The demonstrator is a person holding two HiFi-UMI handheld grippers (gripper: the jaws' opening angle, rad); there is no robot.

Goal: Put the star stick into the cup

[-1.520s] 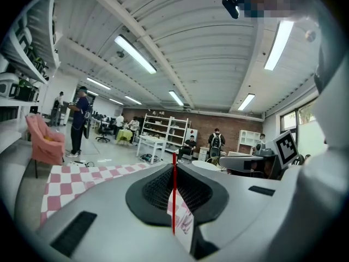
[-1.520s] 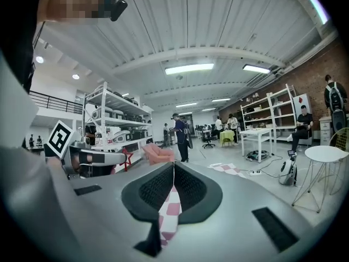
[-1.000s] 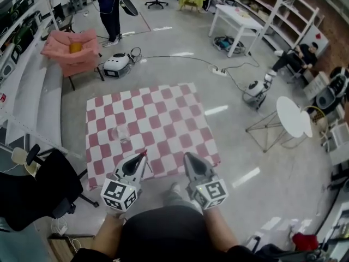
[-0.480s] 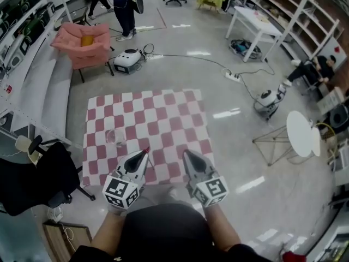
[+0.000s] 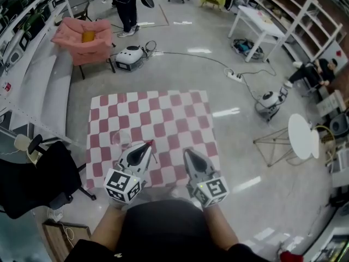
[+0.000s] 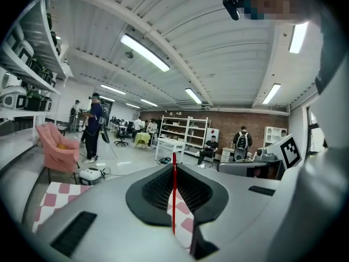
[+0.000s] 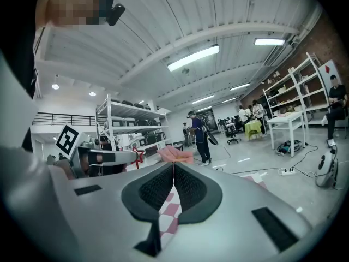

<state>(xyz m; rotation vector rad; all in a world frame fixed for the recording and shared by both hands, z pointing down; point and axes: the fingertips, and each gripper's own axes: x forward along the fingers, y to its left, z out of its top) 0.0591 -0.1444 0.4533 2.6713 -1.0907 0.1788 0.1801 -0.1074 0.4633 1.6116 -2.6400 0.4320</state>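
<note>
A clear cup [image 5: 121,139] stands on the left part of a red-and-white checked cloth [image 5: 163,113] spread on the floor. My left gripper [image 5: 146,146] hovers just right of the cup, shut on a thin red star stick [image 6: 174,195]. The stick runs up between the pads, and its red star [image 7: 138,158] pokes out past the tips. The left gripper [image 6: 174,171] points out over the cloth. My right gripper [image 5: 188,154] is beside it over the cloth's near edge. The right gripper [image 7: 174,165] is shut with nothing in it.
A black office chair [image 5: 32,173] stands left of the cloth. Beyond it are a pink chair [image 5: 84,40], a white machine [image 5: 130,58] with cables, and a white table [image 5: 256,26]. A round white table [image 5: 302,136] and a folding stand are at the right. A person stands far off.
The left gripper with the stick has edged forward, so its tip is closer to the cup. The head view has shifted slightly. Both grippers stay shut.
</note>
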